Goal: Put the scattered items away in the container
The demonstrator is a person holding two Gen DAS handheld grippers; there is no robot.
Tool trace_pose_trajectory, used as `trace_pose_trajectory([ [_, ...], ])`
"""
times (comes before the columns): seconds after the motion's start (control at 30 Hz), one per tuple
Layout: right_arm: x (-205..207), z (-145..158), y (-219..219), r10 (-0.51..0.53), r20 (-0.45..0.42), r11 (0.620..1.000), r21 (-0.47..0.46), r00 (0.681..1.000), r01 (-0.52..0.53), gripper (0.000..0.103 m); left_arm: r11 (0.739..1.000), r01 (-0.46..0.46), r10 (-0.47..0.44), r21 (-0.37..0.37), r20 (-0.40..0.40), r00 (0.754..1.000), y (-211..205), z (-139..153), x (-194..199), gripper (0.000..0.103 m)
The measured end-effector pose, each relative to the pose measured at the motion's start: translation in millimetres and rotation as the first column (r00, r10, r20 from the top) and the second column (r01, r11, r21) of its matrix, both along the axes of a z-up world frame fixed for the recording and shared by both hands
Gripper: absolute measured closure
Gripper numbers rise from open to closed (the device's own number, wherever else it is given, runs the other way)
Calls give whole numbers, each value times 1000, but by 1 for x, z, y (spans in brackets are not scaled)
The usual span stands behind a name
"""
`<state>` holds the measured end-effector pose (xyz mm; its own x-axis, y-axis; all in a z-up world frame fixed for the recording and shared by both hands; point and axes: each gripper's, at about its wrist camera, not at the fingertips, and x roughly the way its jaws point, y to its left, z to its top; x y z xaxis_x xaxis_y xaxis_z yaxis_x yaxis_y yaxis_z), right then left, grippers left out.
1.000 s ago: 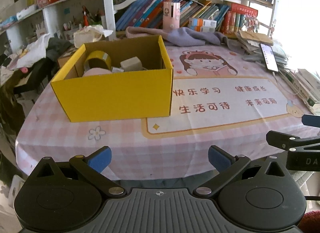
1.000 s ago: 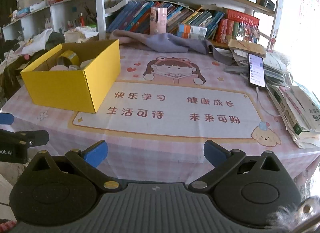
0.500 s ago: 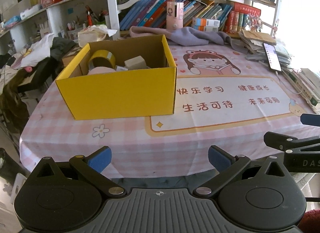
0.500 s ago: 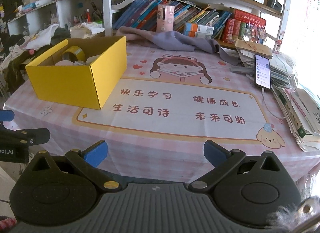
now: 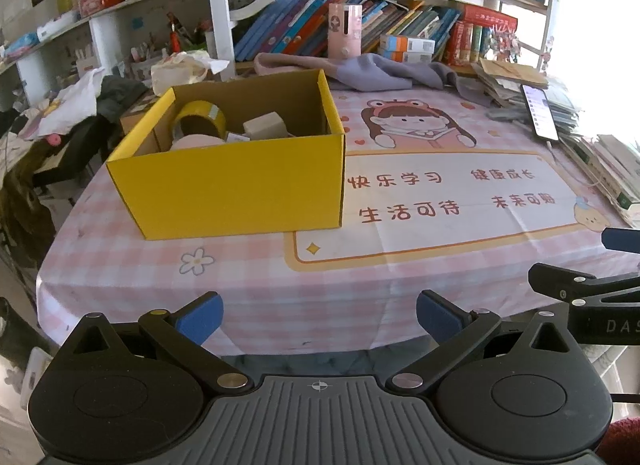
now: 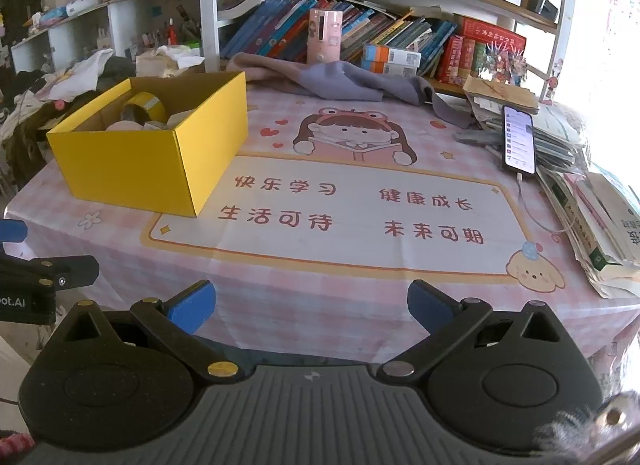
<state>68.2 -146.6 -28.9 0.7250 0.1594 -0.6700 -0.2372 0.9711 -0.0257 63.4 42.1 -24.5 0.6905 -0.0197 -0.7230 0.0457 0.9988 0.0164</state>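
A yellow cardboard box (image 5: 240, 189) stands open on the left of the table; it also shows in the right wrist view (image 6: 132, 169). Inside lie a yellow tape roll (image 5: 198, 119), a beige block (image 5: 264, 127) and a pink round thing (image 5: 198, 142). My left gripper (image 5: 318, 315) is open and empty, held off the table's front edge. My right gripper (image 6: 310, 303) is open and empty too, to the right of the left one. Each gripper shows at the edge of the other's view.
A pink checked cloth with a printed mat (image 6: 360, 201) covers the table. A grey-purple cloth (image 6: 340, 81) lies at the back. A phone (image 6: 519, 139) rests on piled papers and books (image 6: 592, 217) at the right. Bookshelves (image 5: 360, 25) stand behind.
Both grippers have drawn back and risen a little from the table. Both stay open and empty. Nothing on the table has moved.
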Motion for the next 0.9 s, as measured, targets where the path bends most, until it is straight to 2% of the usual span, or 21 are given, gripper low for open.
trace_pose_trajectory([
  [0.9, -2, 1, -9, -17, 4, 1000, 1, 1000, 17, 0, 1000, 10, -10, -11, -25, 1000, -4, -1, 2, 0],
])
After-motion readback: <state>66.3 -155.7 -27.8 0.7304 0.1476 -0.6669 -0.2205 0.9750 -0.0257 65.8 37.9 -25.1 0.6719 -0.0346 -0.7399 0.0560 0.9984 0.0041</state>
